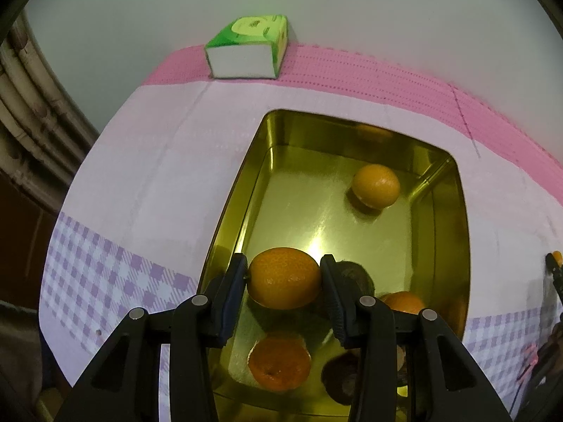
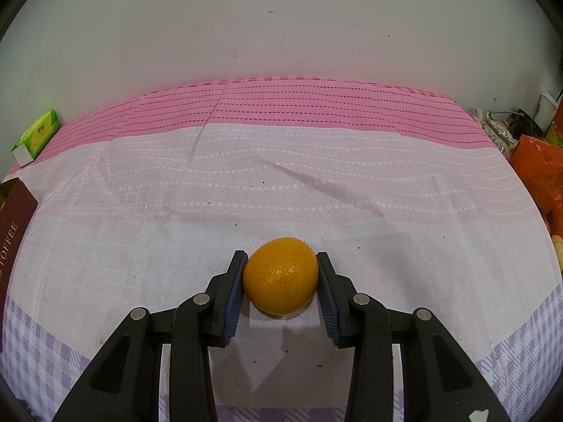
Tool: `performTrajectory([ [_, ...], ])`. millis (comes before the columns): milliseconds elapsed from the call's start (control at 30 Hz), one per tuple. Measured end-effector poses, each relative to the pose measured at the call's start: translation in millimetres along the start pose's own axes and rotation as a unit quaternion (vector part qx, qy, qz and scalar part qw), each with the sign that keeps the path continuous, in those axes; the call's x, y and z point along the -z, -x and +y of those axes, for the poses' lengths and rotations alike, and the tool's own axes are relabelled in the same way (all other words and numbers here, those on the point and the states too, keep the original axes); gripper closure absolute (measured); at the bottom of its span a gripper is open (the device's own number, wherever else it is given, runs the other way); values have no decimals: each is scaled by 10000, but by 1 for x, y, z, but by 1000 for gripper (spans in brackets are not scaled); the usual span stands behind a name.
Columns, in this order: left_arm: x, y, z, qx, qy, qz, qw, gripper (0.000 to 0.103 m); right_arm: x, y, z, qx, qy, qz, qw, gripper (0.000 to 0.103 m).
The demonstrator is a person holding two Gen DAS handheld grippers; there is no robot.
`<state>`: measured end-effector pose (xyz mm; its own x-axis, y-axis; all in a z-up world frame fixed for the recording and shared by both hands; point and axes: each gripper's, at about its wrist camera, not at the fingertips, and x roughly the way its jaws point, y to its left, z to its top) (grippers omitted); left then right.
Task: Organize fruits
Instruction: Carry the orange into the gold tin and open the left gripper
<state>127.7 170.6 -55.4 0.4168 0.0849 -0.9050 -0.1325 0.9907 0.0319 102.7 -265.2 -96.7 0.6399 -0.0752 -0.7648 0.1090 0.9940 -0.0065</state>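
While the pink-and-lilac tablecloth (image 2: 281,183) is stretching wall to wall across both views, the gold tin (image 1: 461,211) is sitting open on it as the largest thing in play, its long axis running away from the left camera toward the green tissue pack (image 1: 248,47) at the cloth's far edge. The tin is already holding one orange (image 1: 375,185) toward its far right corner, another orange (image 1: 279,362) at the near end, part of a third (image 1: 403,301) behind the right finger, and two dark brown fruits, possibly kiwis, though the fingers are hiding most of them.

The left gripper (image 1: 284,281) is pinching a held orange (image 1: 284,277) between its blue pads, and it is hanging directly over the tin's near half, so the coming release is turning on one relation: the fruit is lying straight ahead of the claw with bare floor beyond it, between the near cluster and the far orange. This orange is lying with its wider axis spanning pad to pad.

The right gripper (image 2: 280,277) is clamping a second orange (image 2: 280,276) that seems to be resting on the cloth well right of the tin, only the tin's maroon side (image 2: 16,225) showing at the left rim. This fruit too is sitting widest across the jaws. The left hand looks nearer to delivery.
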Motion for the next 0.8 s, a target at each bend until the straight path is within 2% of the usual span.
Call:
performTrajectory([
  [333,6,-12,-1,-8,-51,184,9998,59,0,0,1,6,8,-1,10000,67],
  [800,9,-14,4,-42,-30,179,9998,59,-1,0,-1,11,25,-2,10000,67],
])
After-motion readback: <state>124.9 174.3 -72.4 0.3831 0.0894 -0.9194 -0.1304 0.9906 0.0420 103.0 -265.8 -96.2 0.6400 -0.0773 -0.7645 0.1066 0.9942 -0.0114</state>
